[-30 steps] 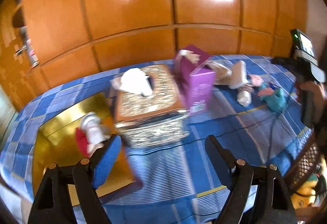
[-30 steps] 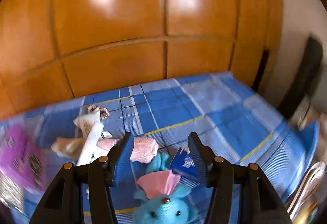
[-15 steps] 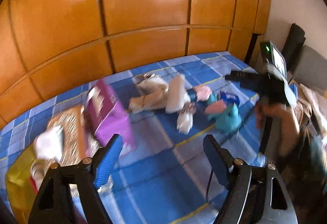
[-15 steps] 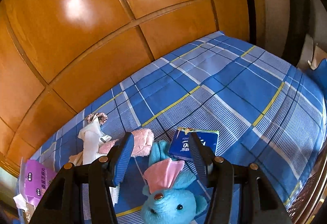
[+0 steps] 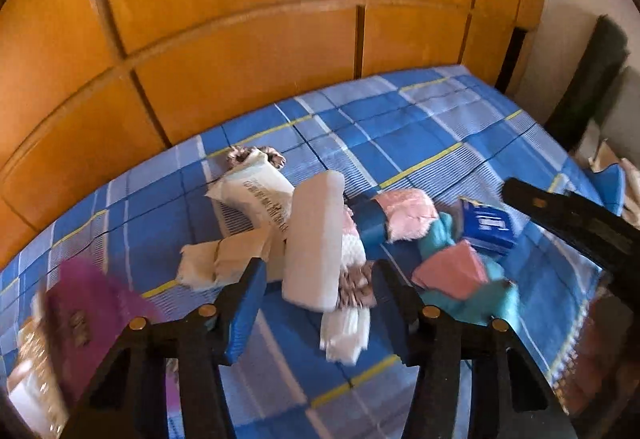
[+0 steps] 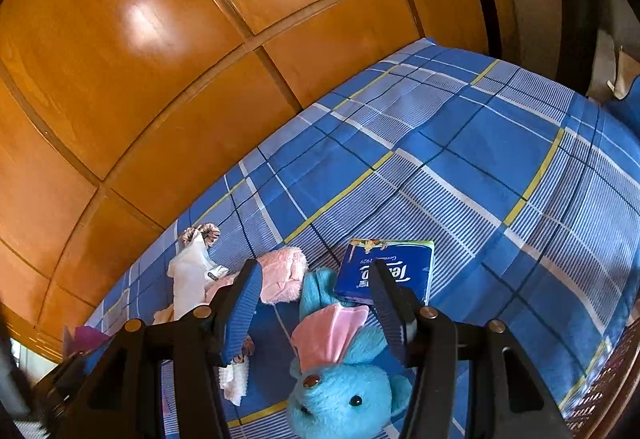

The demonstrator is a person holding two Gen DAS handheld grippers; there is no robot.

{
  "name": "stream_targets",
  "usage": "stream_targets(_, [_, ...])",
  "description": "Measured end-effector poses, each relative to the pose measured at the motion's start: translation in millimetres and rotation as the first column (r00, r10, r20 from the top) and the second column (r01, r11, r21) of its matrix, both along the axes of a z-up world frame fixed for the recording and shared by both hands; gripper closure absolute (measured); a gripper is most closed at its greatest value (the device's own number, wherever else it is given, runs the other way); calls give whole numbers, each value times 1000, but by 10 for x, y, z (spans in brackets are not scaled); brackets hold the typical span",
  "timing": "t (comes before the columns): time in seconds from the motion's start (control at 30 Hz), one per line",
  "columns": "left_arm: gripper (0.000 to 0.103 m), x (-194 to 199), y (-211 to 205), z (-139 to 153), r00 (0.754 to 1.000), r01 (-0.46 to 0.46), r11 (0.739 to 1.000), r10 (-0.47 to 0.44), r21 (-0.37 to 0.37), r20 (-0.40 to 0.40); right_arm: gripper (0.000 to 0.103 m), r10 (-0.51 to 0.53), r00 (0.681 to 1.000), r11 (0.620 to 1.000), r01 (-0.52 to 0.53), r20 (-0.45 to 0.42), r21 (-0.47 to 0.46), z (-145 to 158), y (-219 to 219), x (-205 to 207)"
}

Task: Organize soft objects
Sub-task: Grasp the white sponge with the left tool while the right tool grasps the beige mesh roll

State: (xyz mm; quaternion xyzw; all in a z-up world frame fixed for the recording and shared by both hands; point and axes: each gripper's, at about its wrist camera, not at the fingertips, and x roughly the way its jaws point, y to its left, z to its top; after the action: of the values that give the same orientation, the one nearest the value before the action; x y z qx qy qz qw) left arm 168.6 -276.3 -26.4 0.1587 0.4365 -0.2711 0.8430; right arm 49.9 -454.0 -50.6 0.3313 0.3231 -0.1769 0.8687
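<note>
Right wrist view: my right gripper (image 6: 316, 299) has its fingers spread apart, nothing between them, hovering over one blue plush toy (image 6: 344, 395) with a pink satin ear. One dark blue tissue pack (image 6: 386, 271) lies just beyond it, touching the toy, and one pink fluffy roll (image 6: 282, 273) sits to the left. My left gripper (image 5: 318, 297) is spread too, empty, above one white roll (image 5: 314, 239) lying tilted across one printed white packet (image 5: 256, 189). One purple box (image 5: 86, 309) blurs at far left. Wide bare blue plaid cloth (image 6: 500, 167) stretches right, up to the wood panels (image 6: 180, 39).
</note>
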Motion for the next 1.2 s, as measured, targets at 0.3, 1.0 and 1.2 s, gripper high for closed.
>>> stream_targets(0.3, [82,325,-256,-352,999,-20,998,22,66,-33,47,23,1000,1000,-23,-1,19,-20,16,39])
stream_targets(1.0, [82,-1017,1136,-328,995,72,985,-82,-158,-59,47,366,926,926,-372,-89,-68,-38,653,414])
stream_targets(1.2, [84,-1065,1491,-346,996,17,981,-33,-194,-77,47,650,732,673,-680,-205,-291,140,1498,857])
